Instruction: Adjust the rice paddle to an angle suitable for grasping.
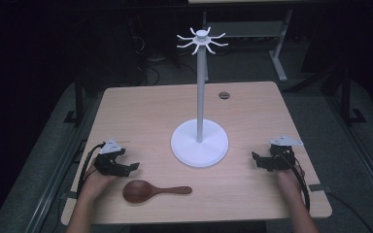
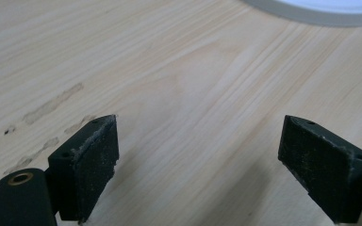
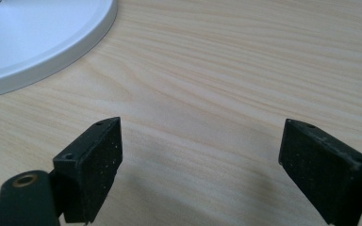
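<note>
two hand-held grippers rest on a light wooden table, one at each side of a white stand. the left gripper sits near the table's front left corner, held by a hand that comes in from the bottom edge of the high view, with a black cable looping off behind it and a grey three-cornered plate on top. its jaws stand wide apart with nothing between them; the left gripper view looks along them at bare wood grain, a few faint smudges to one side, and a sliver of the stand's round base at the top edge. a dark brown wooden spoon lies flat on the table just in front of that gripper, close to it but apart, its bowl toward the left and its handle pointing right. the right gripper sits near the right edge, held by the other hand, its jaws turned toward the stand. they too are spread wide and hold nothing, as the right gripper view shows over bare tabletop, with the base's white rim at upper left. the white stand rises from a round base at the table's middle, its thin pole topped by a ring of short curved hooks. a small round grommet sits in the tabletop behind it.
</note>
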A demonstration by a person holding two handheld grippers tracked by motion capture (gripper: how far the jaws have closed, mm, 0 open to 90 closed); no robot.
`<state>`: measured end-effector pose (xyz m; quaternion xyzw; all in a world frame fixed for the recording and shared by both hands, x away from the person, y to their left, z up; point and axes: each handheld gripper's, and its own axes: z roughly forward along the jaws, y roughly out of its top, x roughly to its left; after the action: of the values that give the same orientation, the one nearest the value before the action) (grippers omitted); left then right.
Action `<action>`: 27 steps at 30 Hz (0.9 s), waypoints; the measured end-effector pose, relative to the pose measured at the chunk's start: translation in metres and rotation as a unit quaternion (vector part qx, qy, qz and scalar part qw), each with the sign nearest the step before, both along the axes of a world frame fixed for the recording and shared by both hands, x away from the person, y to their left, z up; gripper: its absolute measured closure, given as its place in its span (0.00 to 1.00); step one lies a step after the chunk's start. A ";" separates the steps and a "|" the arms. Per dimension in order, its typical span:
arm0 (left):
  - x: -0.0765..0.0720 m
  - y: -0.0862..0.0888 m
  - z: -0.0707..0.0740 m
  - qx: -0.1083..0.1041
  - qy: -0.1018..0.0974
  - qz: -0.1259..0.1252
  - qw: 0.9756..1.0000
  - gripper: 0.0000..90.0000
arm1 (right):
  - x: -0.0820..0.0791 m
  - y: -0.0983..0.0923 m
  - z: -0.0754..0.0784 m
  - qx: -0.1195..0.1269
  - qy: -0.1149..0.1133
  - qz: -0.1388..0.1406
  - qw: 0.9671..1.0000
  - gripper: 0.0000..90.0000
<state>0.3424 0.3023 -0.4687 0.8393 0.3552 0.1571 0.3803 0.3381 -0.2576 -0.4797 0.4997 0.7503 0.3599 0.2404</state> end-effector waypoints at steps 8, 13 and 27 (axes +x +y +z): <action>-0.006 -0.004 0.009 0.000 0.001 0.003 1.000 0.14 | -0.001 0.000 0.000 -0.001 -0.004 0.003 1.000 0.15; -0.008 -0.004 0.014 -0.009 0.000 0.007 1.000 0.14 | -0.001 0.000 0.000 -0.002 -0.005 0.006 1.000 0.15; -0.016 -0.010 0.022 -0.029 0.003 -0.006 1.000 0.15 | 0.000 0.000 0.000 -0.004 -0.005 0.005 1.000 0.15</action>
<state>0.3266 0.2928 -0.4471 0.8307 0.3559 0.1419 0.4038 0.3377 -0.2573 -0.4797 0.4934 0.7526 0.3610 0.2446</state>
